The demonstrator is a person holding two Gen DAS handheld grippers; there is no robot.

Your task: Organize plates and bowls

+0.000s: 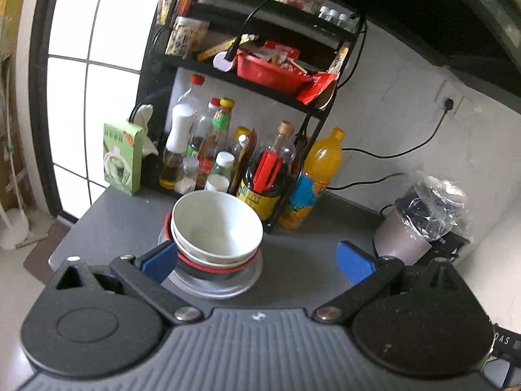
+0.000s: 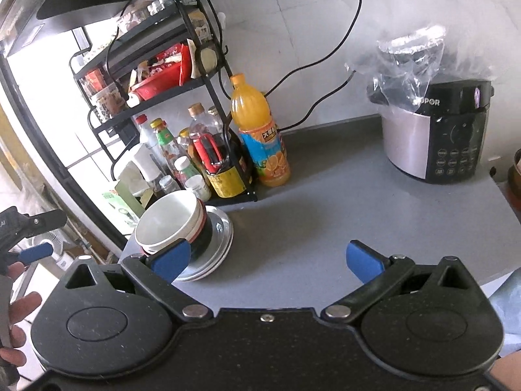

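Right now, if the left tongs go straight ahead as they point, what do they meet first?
Probably the stack of bowls on the metal plates: it sits just ahead, towards the left finger. The left tongs are open and empty. Depth is unclear; the right half of the gap faces bare countertop.

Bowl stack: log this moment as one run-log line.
left gripper: open, empty | right gripper: open, empty | white bowls: nested on metal plates | stack beside condiment rack | countertop
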